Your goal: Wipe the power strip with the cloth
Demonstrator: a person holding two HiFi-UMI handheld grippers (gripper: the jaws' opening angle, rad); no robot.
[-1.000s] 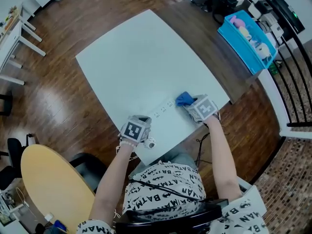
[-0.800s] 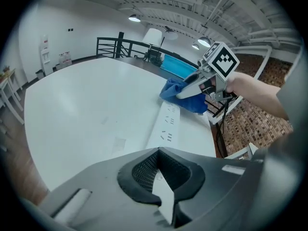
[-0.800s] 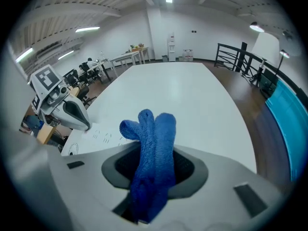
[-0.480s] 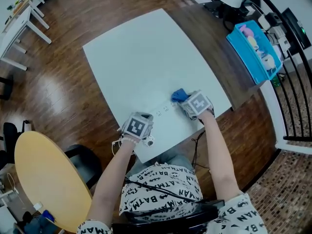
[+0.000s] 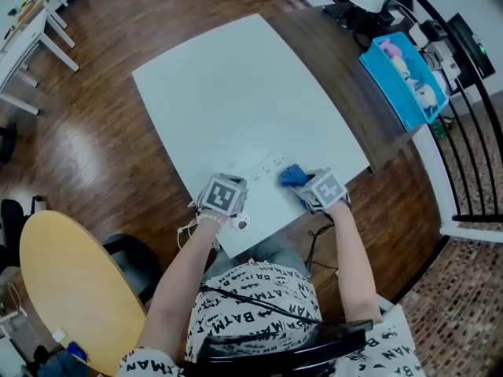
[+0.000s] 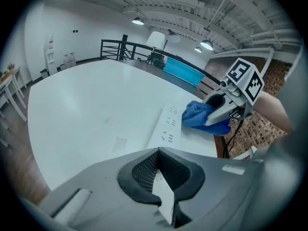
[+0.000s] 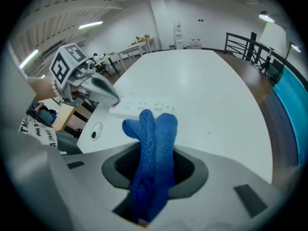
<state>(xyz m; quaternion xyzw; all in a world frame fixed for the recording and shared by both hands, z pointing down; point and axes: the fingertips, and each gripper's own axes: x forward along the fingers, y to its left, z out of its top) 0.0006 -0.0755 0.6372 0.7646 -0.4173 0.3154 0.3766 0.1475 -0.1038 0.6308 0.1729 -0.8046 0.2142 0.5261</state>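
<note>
Pinching blue cloth (image 7: 154,153) in right gripper (image 5: 300,181), jaws closed on its bunched folds, with a loose end poking out past the tips. Presses that loose end down at right end of white power strip (image 5: 265,167). Touching or just beside the strip there; cannot tell how far it overlaps. Leaves the socket faces left of the cloth uncovered.

Clamps opposite, left end of power strip in left gripper (image 5: 236,188), jaws shut on a thin white edge seen edge-on in left gripper view.

Lies flat and lengthwise between the two grippers on white table (image 5: 228,85), close to the table edge nearest the person. Runs at a slant from left gripper away toward the cloth.

Noted also: round fitting (image 5: 242,226) in tabletop just beside left end of power strip, on the person's side. Blue bin (image 5: 401,73) well apart from power strip, off past its right end.
</note>
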